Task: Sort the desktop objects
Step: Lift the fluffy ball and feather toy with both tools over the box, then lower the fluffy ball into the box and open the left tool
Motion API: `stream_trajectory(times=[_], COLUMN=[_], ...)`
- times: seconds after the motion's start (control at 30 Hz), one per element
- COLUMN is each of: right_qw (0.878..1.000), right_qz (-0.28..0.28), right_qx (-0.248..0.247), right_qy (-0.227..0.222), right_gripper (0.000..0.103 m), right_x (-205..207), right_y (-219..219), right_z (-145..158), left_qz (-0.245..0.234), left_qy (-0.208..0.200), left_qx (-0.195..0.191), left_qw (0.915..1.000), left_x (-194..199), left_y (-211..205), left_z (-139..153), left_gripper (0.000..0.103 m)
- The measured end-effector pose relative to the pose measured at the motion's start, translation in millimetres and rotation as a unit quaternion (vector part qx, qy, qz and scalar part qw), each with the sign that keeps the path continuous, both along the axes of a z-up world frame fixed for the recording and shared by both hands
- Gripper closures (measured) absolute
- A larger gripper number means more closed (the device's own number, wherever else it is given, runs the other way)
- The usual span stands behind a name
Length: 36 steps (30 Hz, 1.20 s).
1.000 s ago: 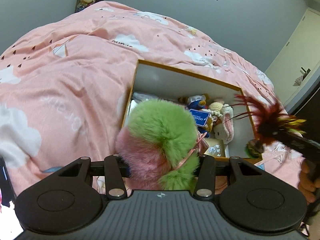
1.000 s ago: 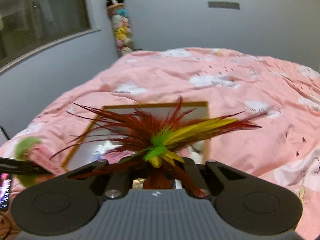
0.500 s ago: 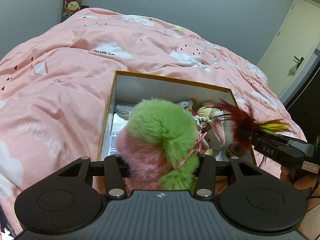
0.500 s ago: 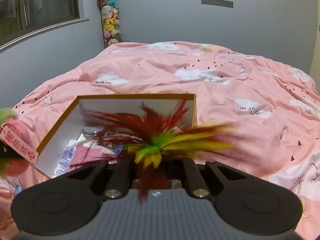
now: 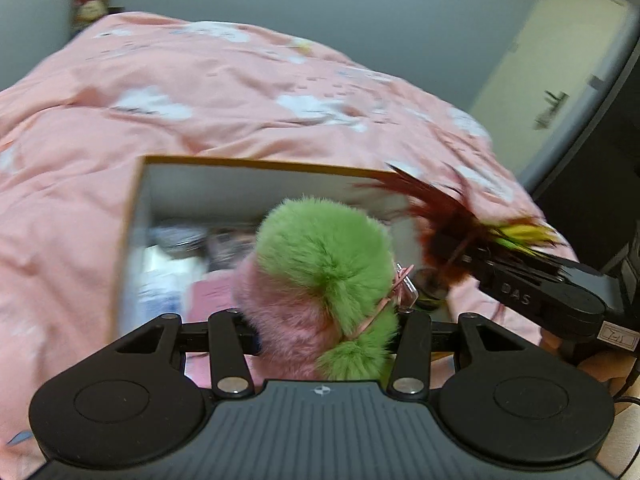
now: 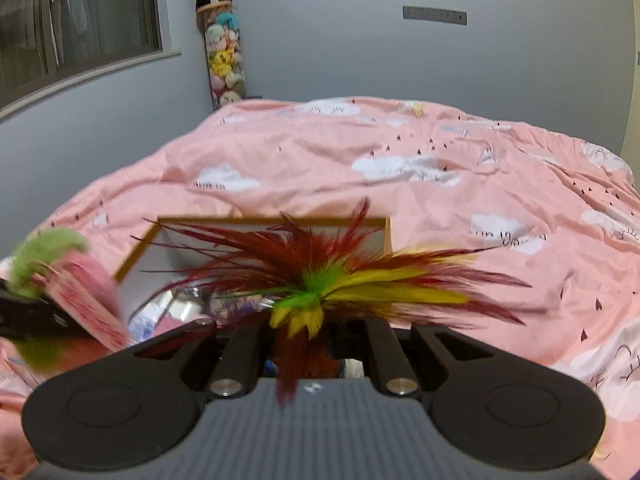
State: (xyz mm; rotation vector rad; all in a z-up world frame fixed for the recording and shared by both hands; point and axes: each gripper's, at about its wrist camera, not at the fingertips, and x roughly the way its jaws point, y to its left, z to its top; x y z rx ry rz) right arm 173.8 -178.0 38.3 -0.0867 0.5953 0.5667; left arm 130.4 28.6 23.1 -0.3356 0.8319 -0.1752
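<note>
My left gripper (image 5: 320, 332) is shut on a green and pink fur pompom (image 5: 320, 256) with a pink tag, held over the near edge of an open box (image 5: 256, 188). The box has a yellow rim and white walls and holds several small items, blurred here. My right gripper (image 6: 316, 332) is shut on a feather toy (image 6: 320, 280) with dark red, yellow and green feathers, held over the box's right side. It also shows in the left wrist view (image 5: 452, 224). The pompom also shows in the right wrist view (image 6: 52, 272).
The box (image 6: 276, 224) sits on a bed with a pink cloud-print duvet (image 6: 440, 184). A tall tube of plush toys (image 6: 222, 56) stands by the grey wall. A window is at the left and a door (image 5: 532, 80) at the right.
Both grippers have shifted over the box while keeping their loads. The feather toy has moved further over the box's right side. The left view now blurs from motion.
</note>
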Motion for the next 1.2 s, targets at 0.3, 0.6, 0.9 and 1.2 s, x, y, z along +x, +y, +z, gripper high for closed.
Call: stream_trajectory(times=[0.3, 0.6, 0.9, 1.2], right_qw=[1.0, 0.999, 0.999, 0.999], right_qz=[-0.014, -0.022, -0.02, -0.007], right_qx=[0.004, 0.024, 0.03, 0.03], right_qy=[-0.014, -0.002, -0.006, -0.007], right_gripper=[0.091, 0.091, 0.091, 0.091], right_x=[-1, 14, 17, 17], right_y=[-23, -35, -33, -28], right_z=[15, 8, 4, 4], left_qz=[-0.091, -0.13, -0.128, -0.092], left_qy=[0.026, 0.059, 0.07, 0.038], left_qx=[-0.01, 0.0, 0.005, -0.012], left_qw=[0.9954, 0.9898, 0.9893, 0.995], left_x=[44, 69, 73, 68], left_y=[-55, -79, -78, -48], left_z=[-23, -53, -62, -46], left_gripper=[0.05, 0.045, 0.041, 0.041])
